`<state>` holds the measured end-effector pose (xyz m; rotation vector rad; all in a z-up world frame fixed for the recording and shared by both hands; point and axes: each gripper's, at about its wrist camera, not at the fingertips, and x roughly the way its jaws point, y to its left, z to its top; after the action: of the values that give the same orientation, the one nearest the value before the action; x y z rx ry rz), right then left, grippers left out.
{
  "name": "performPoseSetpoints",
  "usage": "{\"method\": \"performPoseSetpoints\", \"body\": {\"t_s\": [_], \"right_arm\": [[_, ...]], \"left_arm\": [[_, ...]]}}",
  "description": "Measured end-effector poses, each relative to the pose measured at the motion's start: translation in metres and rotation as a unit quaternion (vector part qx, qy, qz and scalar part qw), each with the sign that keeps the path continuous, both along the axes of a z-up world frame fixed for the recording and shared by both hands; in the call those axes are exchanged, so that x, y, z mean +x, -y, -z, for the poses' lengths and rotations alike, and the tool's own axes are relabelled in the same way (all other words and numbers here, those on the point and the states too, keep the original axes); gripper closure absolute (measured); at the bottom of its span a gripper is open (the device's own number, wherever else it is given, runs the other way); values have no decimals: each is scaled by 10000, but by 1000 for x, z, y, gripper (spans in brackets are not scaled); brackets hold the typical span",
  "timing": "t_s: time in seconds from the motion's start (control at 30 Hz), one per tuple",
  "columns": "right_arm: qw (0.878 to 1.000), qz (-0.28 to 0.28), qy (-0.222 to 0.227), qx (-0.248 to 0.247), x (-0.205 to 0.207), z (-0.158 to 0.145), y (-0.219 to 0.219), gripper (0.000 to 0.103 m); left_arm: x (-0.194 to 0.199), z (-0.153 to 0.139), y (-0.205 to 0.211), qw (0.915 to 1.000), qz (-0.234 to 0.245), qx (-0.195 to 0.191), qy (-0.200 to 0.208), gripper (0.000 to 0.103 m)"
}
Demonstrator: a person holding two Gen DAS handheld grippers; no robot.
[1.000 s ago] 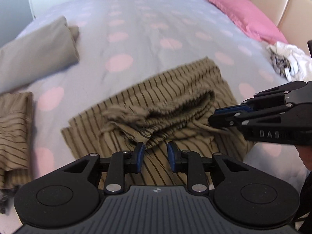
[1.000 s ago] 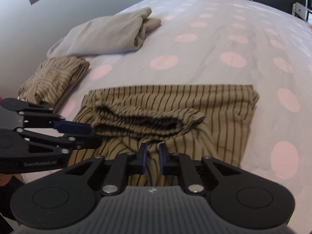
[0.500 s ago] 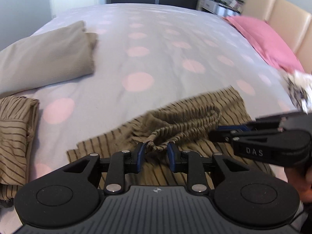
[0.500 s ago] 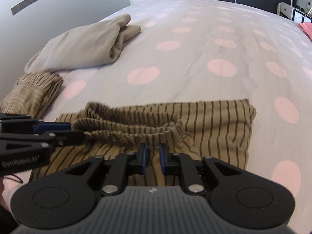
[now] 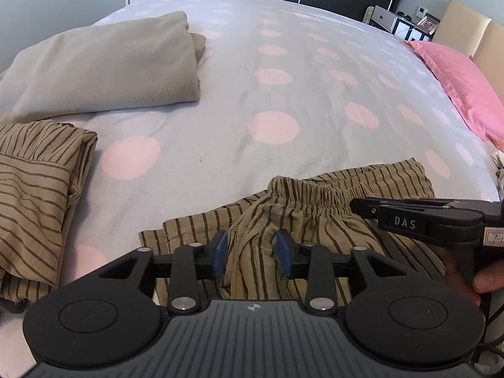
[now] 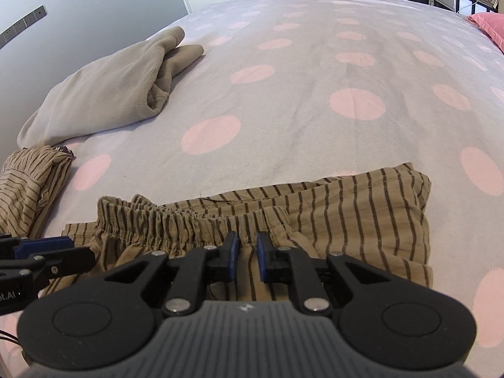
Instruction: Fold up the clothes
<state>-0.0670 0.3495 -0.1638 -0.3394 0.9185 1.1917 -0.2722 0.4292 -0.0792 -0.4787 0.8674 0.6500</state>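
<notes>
Striped shorts (image 5: 318,208) lie on the bed (image 5: 283,72), lower centre-right of the left wrist view, lower centre of the right wrist view (image 6: 330,208). Tan fabric with dark stripes; gathered elastic waistband is bunched up and raised, the rest lies flat beneath it.

Left gripper (image 5: 250,250), bottom centre of its own view: fingers set at a narrow gap with a bunch of the shorts' fabric between the blue pads (image 5: 219,252). Fabric fills the gap, looks gripped. In the right wrist view the same gripper (image 6: 63,249) enters from the lower left edge, its tip at the left end of the waistband.

Right gripper (image 6: 247,253), bottom centre of its own view: fingers nearly together, a thin fold of fabric just below the waistband pinched between the pads (image 6: 232,253). In the left wrist view it (image 5: 356,204) comes in from the right edge, tip on the waistband's right part; the right hand (image 5: 466,278) shows behind the body, lower right.

Other things on the bed: folded beige garment (image 5: 104,69) in the upper left of both views (image 6: 104,94); folded striped garment (image 5: 34,201) at the left edge, well apart from the shorts, also mid-left in the right view (image 6: 28,186). Pink pillow (image 5: 456,78) at the upper right, beside the headboard (image 5: 485,37).
</notes>
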Motion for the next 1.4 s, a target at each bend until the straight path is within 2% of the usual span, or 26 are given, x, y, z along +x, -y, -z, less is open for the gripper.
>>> {"method": "performPoseSetpoints", "body": {"t_s": [0.07, 0.1, 0.13, 0.17, 0.3, 0.47, 0.67, 0.73, 0.87, 0.93, 0.97, 1.0, 1.03, 1.1, 1.2, 1.4], "right_arm": [[10000, 6, -46, 3, 2, -7, 4, 86], [10000, 9, -79, 7, 4, -12, 6, 80], [9999, 2, -141, 62, 6, -17, 11, 65], [9997, -10, -213, 139, 9, -22, 16, 62], [9993, 75, -291, 223, 21, -43, 43, 61], [9999, 40, -134, 67, 25, -53, 82, 61], [9988, -260, 235, -333, 17, -38, 129, 55], [9980, -348, 153, -505, 19, -31, 141, 54], [9963, -460, -166, -701, 24, -17, 158, 53], [9959, -464, -206, -749, 24, -10, 161, 61], [9956, -450, -208, -796, 23, -8, 160, 67], [9953, -451, -193, -835, 22, -7, 160, 87], [9950, -457, -168, -870, 21, -7, 161, 95], [9956, -459, -43, -822, 19, -11, 162, 99], [9964, -265, 71, -796, 21, -17, 165, 101], [9952, -15, 125, -970, 27, -15, 166, 101]], "left_arm": [[-2, -2, 0, 10000, 21, -65, 17, 64], [-4, -3, 0, 9999, 37, -129, 42, 62], [-6, -5, 1, 9998, 54, -193, 67, 60], [-9, -6, 1, 9997, 78, -229, 97, 58], [-24, -14, 5, 9993, 148, -295, 149, 55], [-42, -19, 14, 9979, 382, -520, 99, 55], [-60, -17, 33, 9943, 813, -684, -101, 51], [-65, -15, 42, 9917, 1037, -743, -184, 51], [-68, -11, 59, 9876, 1402, -610, -371, 51], [-69, -8, 58, 9882, 1346, -579, -434, 52], [-69, -7, 58, 9886, 1319, -564, -466, 60], [-70, -6, 58, 9889, 1291, -549, -498, 72], [-70, -5, 58, 9891, 1263, -534, -530, 77], [-71, -2, 57, 9896, 1208, -503, -593, 96], [-72, 1, 56, 9902, 1124, -457, -689, 102], [-75, 8, 53, 9893, 928, -497, -1012, 102]]}}
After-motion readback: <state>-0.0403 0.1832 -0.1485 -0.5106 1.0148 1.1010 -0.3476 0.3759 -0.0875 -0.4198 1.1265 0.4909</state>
